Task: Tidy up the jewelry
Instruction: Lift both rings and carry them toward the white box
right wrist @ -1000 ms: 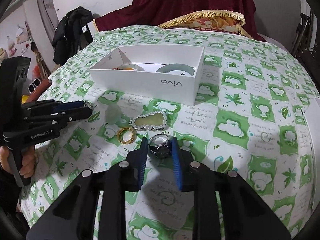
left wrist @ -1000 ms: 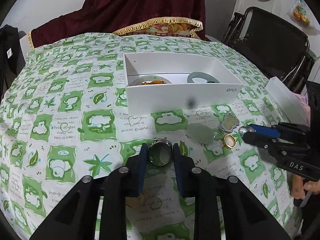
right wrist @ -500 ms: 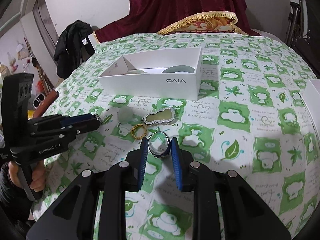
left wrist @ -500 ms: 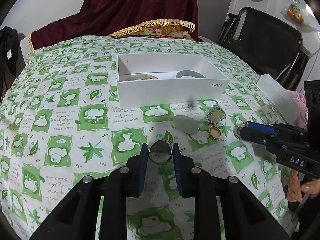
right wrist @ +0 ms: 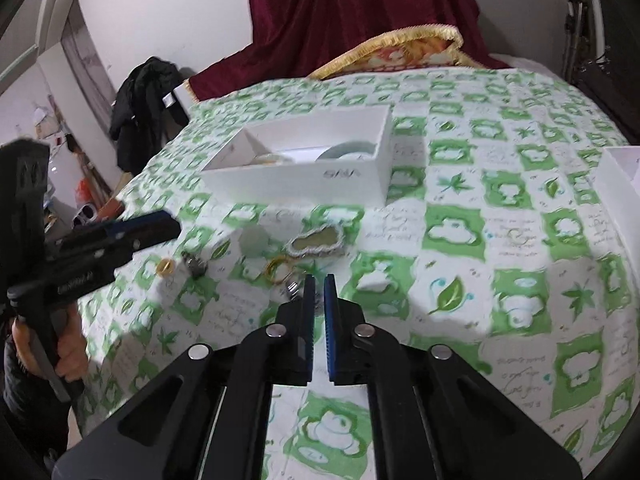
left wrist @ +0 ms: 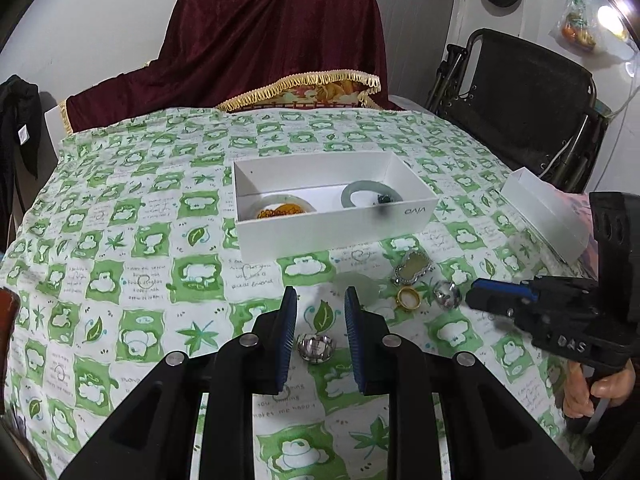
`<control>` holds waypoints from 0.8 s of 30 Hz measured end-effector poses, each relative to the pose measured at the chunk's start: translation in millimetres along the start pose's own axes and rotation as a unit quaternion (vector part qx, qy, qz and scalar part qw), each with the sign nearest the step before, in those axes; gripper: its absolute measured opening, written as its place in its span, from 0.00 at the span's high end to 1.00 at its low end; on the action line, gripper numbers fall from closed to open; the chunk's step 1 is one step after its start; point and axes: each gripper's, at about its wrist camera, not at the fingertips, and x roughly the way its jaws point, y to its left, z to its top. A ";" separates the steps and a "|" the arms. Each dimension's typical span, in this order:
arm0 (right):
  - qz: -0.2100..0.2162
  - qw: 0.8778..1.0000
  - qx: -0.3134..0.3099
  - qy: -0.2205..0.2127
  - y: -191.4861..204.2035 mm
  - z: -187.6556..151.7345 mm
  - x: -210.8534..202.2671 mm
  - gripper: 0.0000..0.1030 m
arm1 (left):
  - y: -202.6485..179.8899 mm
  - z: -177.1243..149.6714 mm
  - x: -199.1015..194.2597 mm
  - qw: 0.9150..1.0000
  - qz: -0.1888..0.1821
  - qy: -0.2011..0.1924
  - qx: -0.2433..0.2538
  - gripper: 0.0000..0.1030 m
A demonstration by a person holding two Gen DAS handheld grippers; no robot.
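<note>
My left gripper is open above the green-and-white cloth. A silver ring lies loose on the cloth between and under its fingers, also seen as the silver ring. My right gripper has its jaws almost together, with nothing seen between them. A second silver ring lies just off its tip. On the cloth nearby are a gold ring, a silver-framed pendant and a pale jade disc. Behind them, the white box holds a jade bangle and a dish of amber beads.
A white lid lies at the table's right edge, with a black folding chair behind it. Dark red cloth covers something at the far edge. A small gold piece lies under the left gripper. A hand holds that gripper.
The left gripper has let go of its silver ring, which now lies on the cloth. The right gripper's jaws have closed narrower and its ring now sits beside the tip. Both grippers pulled back.
</note>
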 end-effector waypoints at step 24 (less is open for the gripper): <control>0.012 1.000 0.000 -0.028 9.1 6.7 -2.6 0.82 | 1.7 6.1 -2.5 1.000 0.004 -0.008 -0.004 0.76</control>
